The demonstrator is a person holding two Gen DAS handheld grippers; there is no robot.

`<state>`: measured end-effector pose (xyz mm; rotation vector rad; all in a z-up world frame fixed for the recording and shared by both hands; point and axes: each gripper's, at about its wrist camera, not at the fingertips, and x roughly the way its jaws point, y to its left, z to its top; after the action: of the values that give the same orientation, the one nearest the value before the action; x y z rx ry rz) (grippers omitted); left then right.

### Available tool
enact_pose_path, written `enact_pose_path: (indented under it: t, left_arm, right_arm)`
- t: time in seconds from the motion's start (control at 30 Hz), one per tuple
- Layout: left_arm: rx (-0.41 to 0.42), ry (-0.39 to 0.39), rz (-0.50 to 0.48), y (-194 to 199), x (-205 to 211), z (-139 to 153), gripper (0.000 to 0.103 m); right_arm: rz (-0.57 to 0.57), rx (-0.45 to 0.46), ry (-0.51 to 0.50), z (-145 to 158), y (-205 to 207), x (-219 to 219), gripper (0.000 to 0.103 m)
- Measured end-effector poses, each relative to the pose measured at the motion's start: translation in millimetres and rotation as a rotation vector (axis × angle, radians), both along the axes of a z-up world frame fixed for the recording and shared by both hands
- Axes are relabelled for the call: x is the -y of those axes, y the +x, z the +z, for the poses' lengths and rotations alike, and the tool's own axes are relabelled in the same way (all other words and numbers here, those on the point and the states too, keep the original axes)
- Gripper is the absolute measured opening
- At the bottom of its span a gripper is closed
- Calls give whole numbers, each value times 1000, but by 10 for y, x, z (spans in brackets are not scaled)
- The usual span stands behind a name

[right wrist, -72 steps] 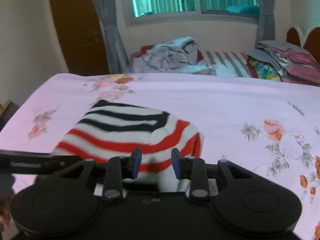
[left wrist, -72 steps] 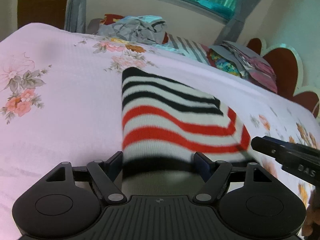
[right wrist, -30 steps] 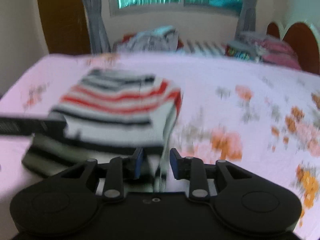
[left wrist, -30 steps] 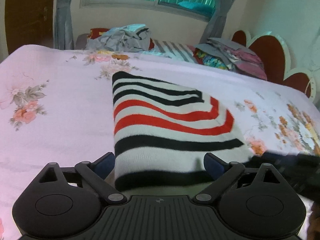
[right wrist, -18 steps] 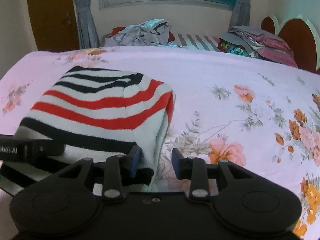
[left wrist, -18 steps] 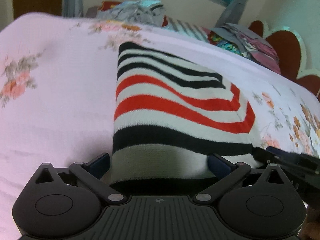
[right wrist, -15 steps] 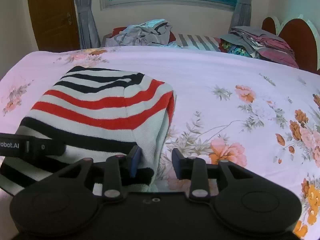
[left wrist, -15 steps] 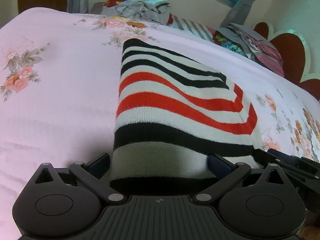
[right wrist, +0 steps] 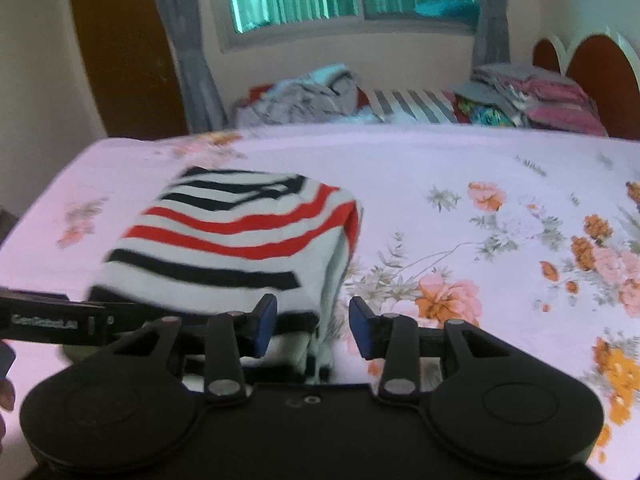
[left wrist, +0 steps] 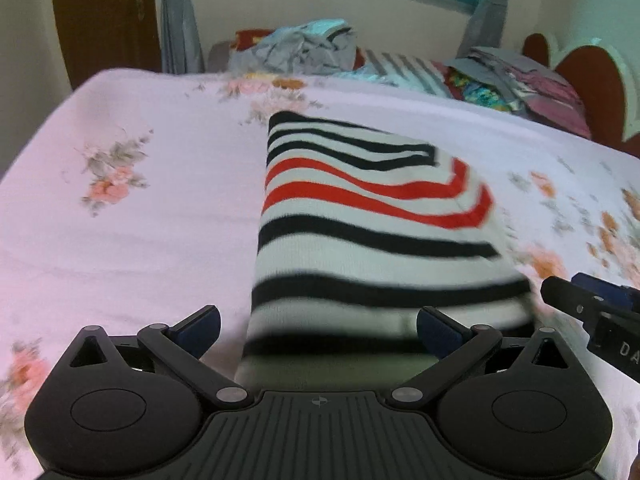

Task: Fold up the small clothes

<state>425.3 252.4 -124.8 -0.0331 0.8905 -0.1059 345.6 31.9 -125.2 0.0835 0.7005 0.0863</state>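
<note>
A folded knit garment (left wrist: 372, 216) with white, black and red stripes lies on the pink floral bedsheet (left wrist: 132, 208); it also shows in the right wrist view (right wrist: 236, 240). My left gripper (left wrist: 318, 326) is open, its fingers wide apart on either side of the garment's near edge. My right gripper (right wrist: 312, 326) is open at the garment's near right corner, with the folded edge between its fingers. The right gripper's finger shows at the right of the left wrist view (left wrist: 592, 308). The left gripper's finger shows at the left of the right wrist view (right wrist: 52, 320).
A heap of grey clothes (left wrist: 304, 46) and a striped pillow (left wrist: 408, 70) lie at the far side of the bed. A stack of folded clothes (left wrist: 520, 84) sits by the red headboard (left wrist: 592, 80). A wooden door (right wrist: 124, 48) stands at the far left.
Both grippers have pulled back from the garment and lifted slightly. The right gripper's fingers have opened wider. The garment's near edge now lies flat on the sheet.
</note>
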Motion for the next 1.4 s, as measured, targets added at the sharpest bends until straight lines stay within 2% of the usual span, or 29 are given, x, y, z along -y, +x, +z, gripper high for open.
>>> enact_pose_path:
  t: [0.07, 0.13, 0.2, 0.27, 0.33, 0.43, 0.63, 0.7, 0.77, 0.97, 1.4]
  left_arm:
    - [48, -51, 2, -286, -90, 162, 103]
    - [113, -84, 49, -622, -173, 298, 103]
    - [167, -69, 104, -959, -210, 419, 103]
    - [203, -18, 137, -1280, -184, 519, 103]
    - [208, 40, 137, -1581, -132, 607, 103]
    - [195, 83, 113, -1977, -65, 700, 103]
    - [211, 73, 100, -2671, -4, 931, 103]
    - [218, 62, 105, -2828, -20, 1015, 103]
    - [235, 47, 116, -2996, -21, 1086, 103]
    - [265, 31, 147, -3282, -98, 1250, 103]
    - [309, 55, 168, -3403, -129, 1380, 103]
  right_arm:
    - [32, 26, 3, 125, -292, 9, 44]
    - [63, 45, 3, 230, -572, 22, 50]
    - [89, 68, 5, 338, -900, 44, 52]
    - [114, 76, 17, 424, -1186, 74, 53]
    - [130, 85, 19, 517, -1477, 92, 57]
    - [151, 114, 15, 674, -1914, 89, 66]
    - [127, 169, 21, 996, -2563, 94, 86]
    - [103, 189, 14, 1071, -2682, 93, 98]
    - [91, 210, 1, 1145, -2782, 79, 102]
    - [57, 253, -3, 1263, -2961, 51, 103]
    - [37, 272, 7, 1277, -3033, 63, 103]
